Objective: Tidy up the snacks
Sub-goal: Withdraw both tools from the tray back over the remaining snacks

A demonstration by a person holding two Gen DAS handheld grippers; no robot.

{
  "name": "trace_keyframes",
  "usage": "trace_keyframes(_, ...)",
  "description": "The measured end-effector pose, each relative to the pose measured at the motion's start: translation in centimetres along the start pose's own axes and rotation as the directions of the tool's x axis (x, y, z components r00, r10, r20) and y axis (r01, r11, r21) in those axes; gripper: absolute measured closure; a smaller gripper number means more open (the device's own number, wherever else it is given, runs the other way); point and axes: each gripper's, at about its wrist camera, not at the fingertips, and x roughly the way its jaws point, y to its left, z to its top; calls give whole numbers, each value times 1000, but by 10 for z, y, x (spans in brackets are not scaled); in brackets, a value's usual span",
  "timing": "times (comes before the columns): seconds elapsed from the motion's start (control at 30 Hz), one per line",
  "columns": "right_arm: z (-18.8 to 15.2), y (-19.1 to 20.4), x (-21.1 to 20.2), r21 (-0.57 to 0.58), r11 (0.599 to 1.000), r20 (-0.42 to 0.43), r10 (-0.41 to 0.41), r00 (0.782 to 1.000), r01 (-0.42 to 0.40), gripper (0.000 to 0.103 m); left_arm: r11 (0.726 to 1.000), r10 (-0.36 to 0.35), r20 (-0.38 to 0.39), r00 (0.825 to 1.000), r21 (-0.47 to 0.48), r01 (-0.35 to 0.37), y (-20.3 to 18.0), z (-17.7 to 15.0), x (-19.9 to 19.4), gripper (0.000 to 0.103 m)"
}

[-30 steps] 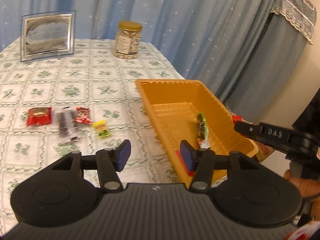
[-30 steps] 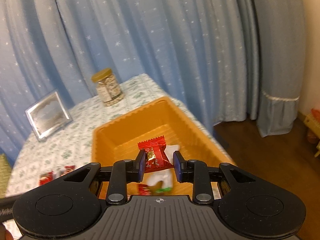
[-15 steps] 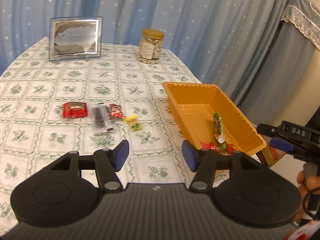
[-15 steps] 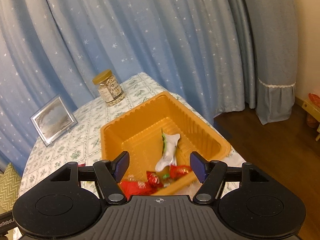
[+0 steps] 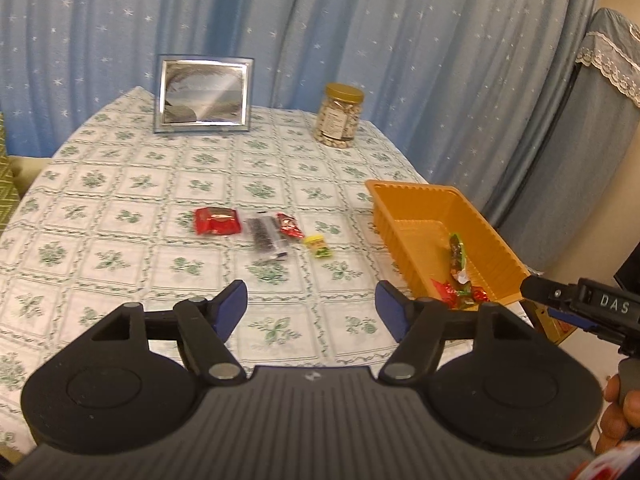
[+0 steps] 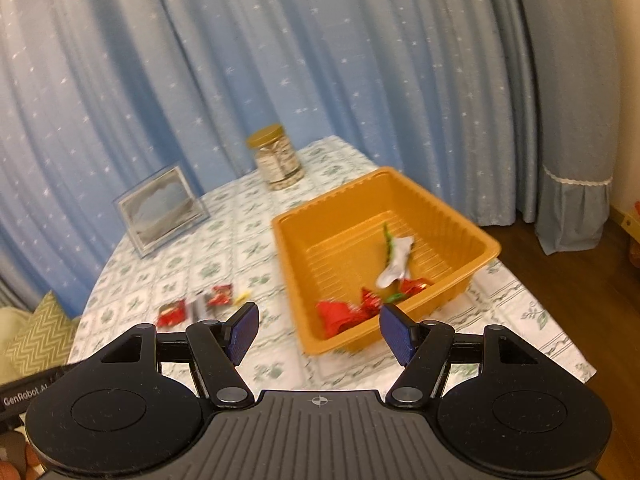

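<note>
1. Left gripper [image 5: 311,307]: jaws spread wide, nothing held; raised above the tablecloth [image 5: 120,216], on the near-left side of the orange tray [image 5: 486,236].
2. Right gripper [image 6: 319,331]: jaws spread wide, nothing held; raised at the near end of the orange tray [image 6: 484,258], blue pads [image 6: 242,332] well apart from any snack.
3. Orange tray: set near the right edge of the tablecloth, long side running away from the grippers.
4. Tray contents, near end: large red packet [image 6: 340,316], small red wrapped candies [image 6: 416,286] beside it.
5. Tray contents, middle: long green-and-white wrapper [image 6: 396,260], lying lengthwise, near end touching the red candies.
6. Loose snacks, left of the orange tray, in one row on the tablecloth:
   - yellow candy [image 5: 318,245], nearest the tray;
   - small red wrapper [image 5: 289,226], next outward;
   - clear packet with dark contents [image 5: 264,236], just beside the small red wrapper;
   - flat red packet [image 5: 217,221], farthest from the tray.
7. Jar with gold lid [image 5: 339,121]: upright, beyond the far end of the orange tray, well apart from it.
8. Picture frame [image 5: 203,94]: upright, beyond the tray and far to its left, at the far edge of the tablecloth.
9. Blue starred curtain [image 5: 360,32]: behind the tray, across the whole background.
</note>
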Motion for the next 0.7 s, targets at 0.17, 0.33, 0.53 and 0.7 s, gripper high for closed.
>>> trace_keyframes(0.17,-8,17,0,-25,999,-13,21,1000,-21,36,999,36,12,999,-15,-35,14,0,-9,29)
trace_keyframes(0.33,-10,26,0,-46,999,-22,29,999,-30,36,997,63,11,998,-34,-63,27,0,-12,27)
trace_keyframes(0.53,-12,33,2,-63,997,-26,36,999,-38,36,995,89,22,996,-48,-88,36,2,-13,23)
trace_keyframes(0.7,-15,39,8,-81,996,-40,42,998,-45,36,993,101,18,995,-59,-100,42,3,-11,22)
